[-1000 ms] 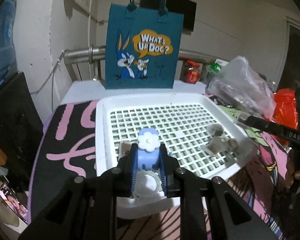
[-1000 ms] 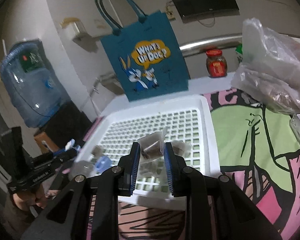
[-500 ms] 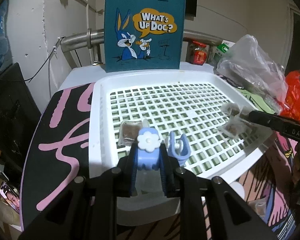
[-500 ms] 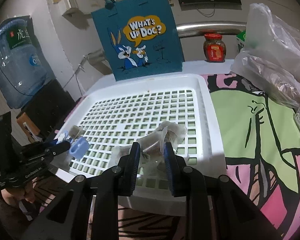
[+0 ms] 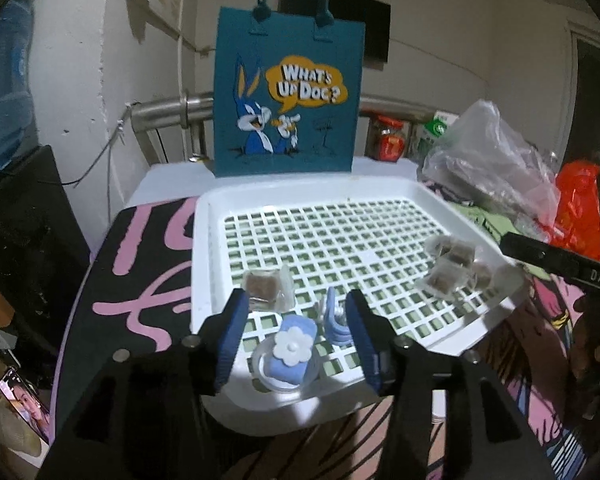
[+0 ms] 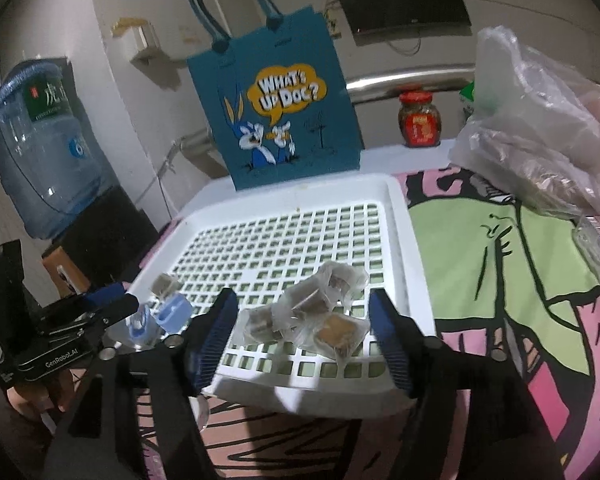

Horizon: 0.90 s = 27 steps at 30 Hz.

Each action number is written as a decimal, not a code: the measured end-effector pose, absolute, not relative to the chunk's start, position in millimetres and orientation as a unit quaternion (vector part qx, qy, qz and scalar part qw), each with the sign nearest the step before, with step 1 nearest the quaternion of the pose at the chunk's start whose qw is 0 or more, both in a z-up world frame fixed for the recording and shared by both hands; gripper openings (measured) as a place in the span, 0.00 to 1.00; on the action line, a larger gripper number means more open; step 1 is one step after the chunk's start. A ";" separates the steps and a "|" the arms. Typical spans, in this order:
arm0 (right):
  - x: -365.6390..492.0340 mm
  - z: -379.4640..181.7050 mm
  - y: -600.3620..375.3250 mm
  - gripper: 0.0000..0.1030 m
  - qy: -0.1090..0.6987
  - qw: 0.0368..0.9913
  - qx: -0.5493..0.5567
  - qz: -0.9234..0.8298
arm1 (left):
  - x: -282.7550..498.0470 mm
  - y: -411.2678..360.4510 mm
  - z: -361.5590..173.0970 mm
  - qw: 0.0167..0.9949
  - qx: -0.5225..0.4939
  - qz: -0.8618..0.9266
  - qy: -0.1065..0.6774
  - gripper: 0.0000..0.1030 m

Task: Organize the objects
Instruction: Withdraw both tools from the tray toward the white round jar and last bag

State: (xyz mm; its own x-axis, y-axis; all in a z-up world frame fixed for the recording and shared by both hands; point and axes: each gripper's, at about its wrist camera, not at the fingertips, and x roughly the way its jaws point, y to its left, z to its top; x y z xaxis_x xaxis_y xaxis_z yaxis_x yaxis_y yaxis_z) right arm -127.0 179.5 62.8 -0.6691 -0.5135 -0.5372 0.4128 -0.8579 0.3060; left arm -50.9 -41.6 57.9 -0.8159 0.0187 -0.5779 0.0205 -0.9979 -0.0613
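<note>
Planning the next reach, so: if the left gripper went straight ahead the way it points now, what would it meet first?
Probably the blue flower clip, lying between the open jaws of the left gripper on the white tray. Just past it stands a second blue clip, though depth is hard to judge.

Blue tote bag [image 5: 286, 96], water jug [image 6: 40, 152], red-lidded jar [image 6: 419, 120]

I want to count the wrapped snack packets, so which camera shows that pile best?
The right wrist view: the packet pile lies close, centred between the open fingers on the white tray. The left wrist view shows it smaller, near the tray's right edge.
</note>
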 end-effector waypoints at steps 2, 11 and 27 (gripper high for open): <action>-121.8 66.6 182.6 0.71 -0.085 0.257 0.309 -0.912 | -47.5 -44.9 60.7 0.002 0.299 -0.953 0.042 0.51; -96.6 81.3 190.6 0.73 -0.091 0.274 0.281 -0.915 | -23.4 -41.0 69.7 -0.021 0.282 -0.957 0.060 0.51; -60.1 75.3 188.1 0.74 -0.057 0.298 0.271 -0.913 | -1.6 -17.7 68.1 -0.058 0.280 -0.957 0.045 0.51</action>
